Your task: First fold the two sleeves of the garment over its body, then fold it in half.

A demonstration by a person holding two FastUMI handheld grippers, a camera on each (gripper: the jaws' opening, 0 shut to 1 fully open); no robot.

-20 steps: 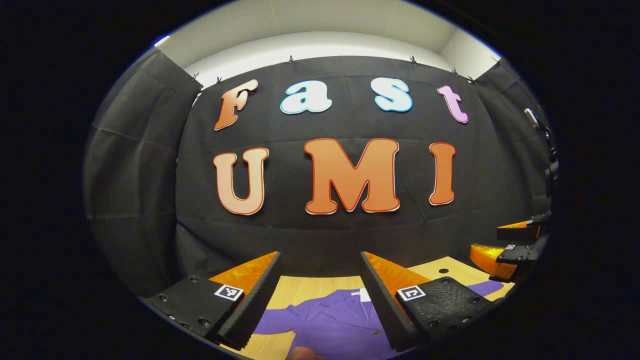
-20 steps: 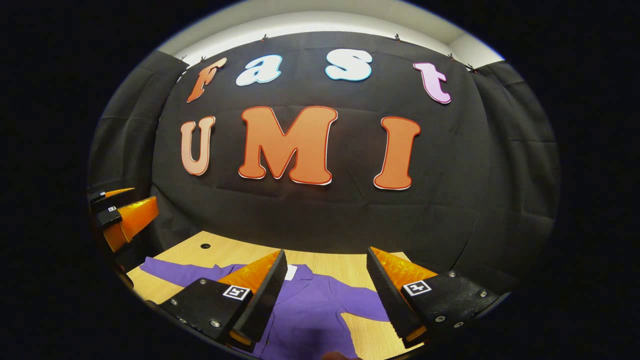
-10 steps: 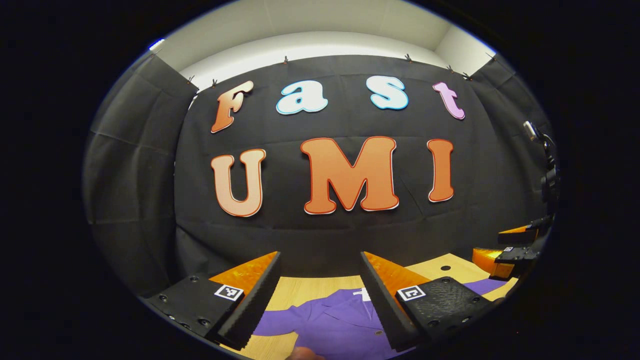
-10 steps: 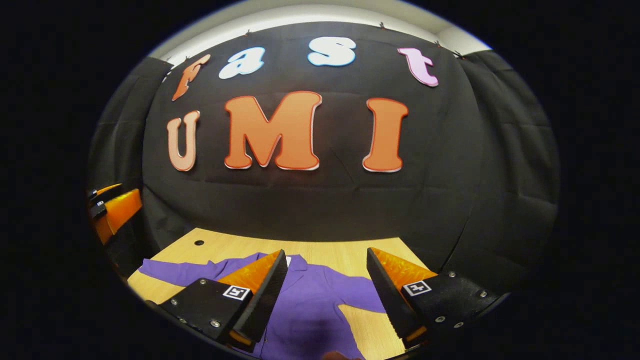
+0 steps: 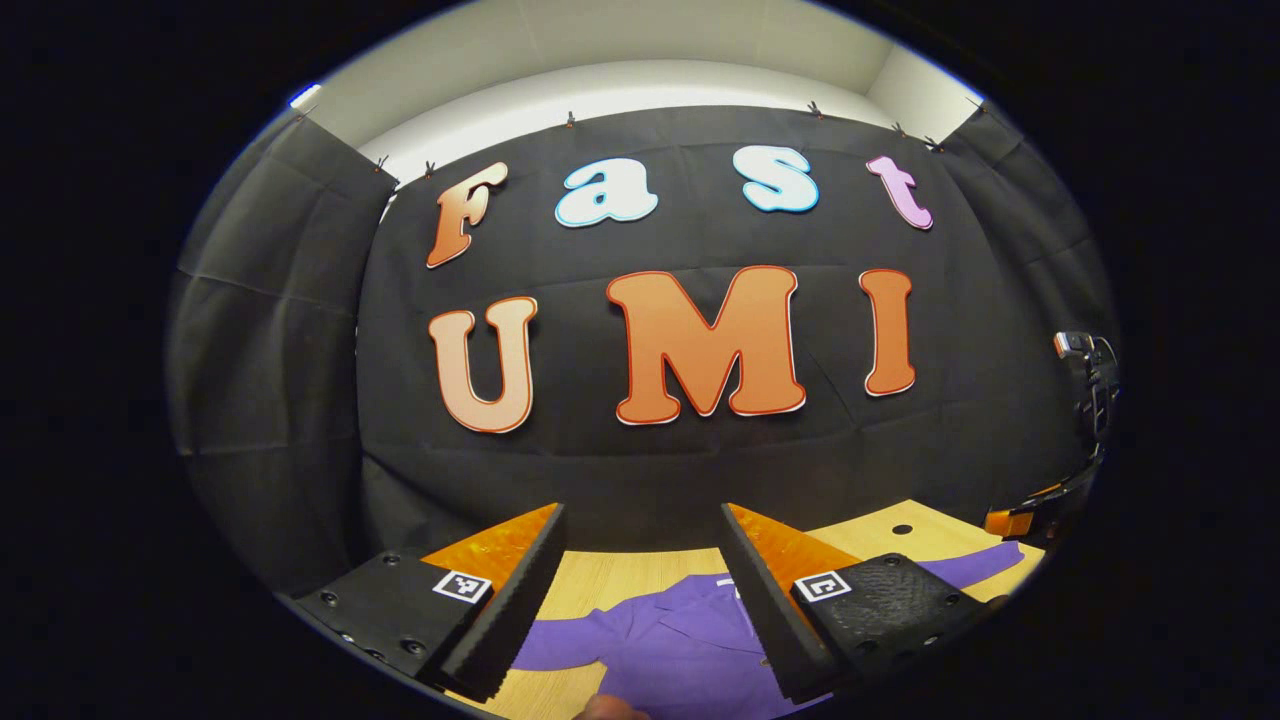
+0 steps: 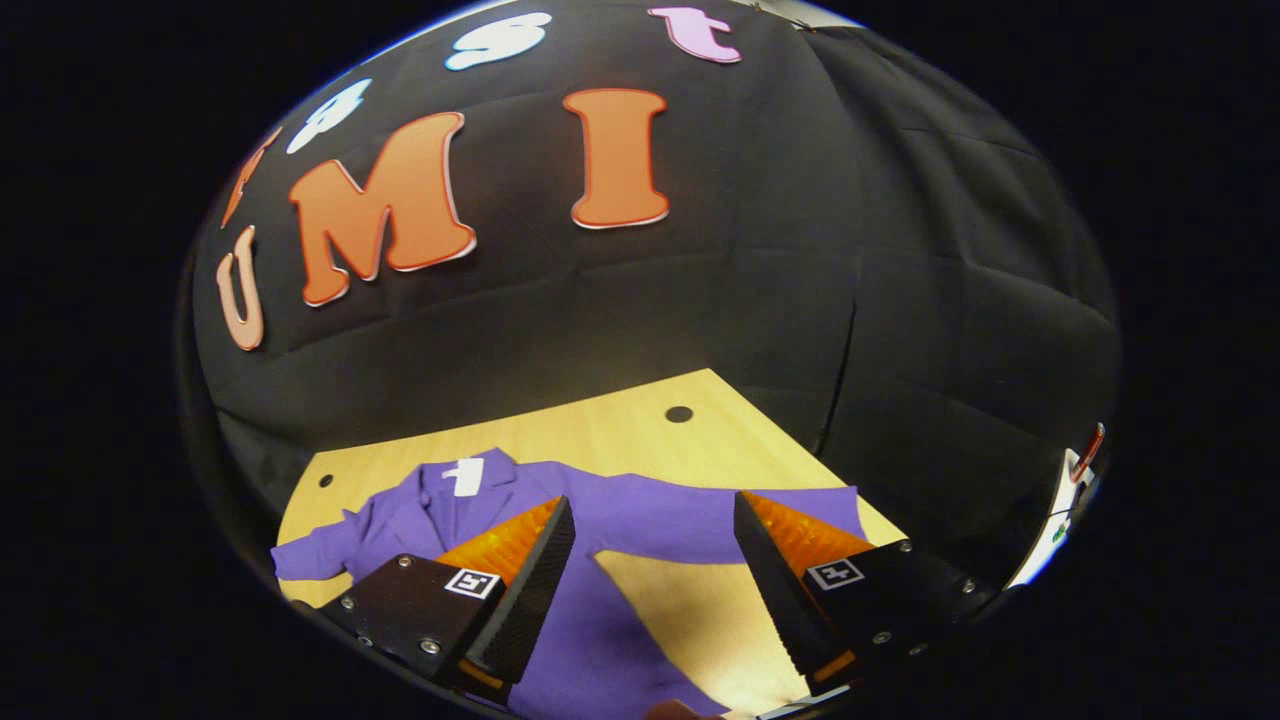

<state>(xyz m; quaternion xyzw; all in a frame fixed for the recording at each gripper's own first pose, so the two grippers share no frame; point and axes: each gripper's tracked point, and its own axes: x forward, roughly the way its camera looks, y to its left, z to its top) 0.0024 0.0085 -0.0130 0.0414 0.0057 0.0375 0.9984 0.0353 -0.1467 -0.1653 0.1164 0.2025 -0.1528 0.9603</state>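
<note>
A purple shirt (image 6: 610, 520) lies flat on the wooden table (image 6: 640, 430), collar with a white tag (image 6: 465, 476) toward the wall. Both sleeves are spread out sideways: one (image 6: 800, 510) reaches toward the table's right edge, the other (image 6: 300, 555) toward the left. My right gripper (image 6: 652, 500) hovers open above the shirt's right side, its fingers framing the armpit area. In the left gripper view the shirt (image 5: 680, 640) lies below my left gripper (image 5: 641, 512), which is open and holds nothing. A piece of the right gripper (image 5: 1015, 520) shows at the far right there.
The table has small round holes (image 6: 679, 413) near its far corners. Black cloth walls close in behind and to the right of the table. Bare wood (image 6: 690, 620) lies between the shirt's body and its right sleeve.
My right gripper has swung down and to the right, bringing the whole shirt and its right sleeve into sight. The left gripper has barely moved. Both stay open.
</note>
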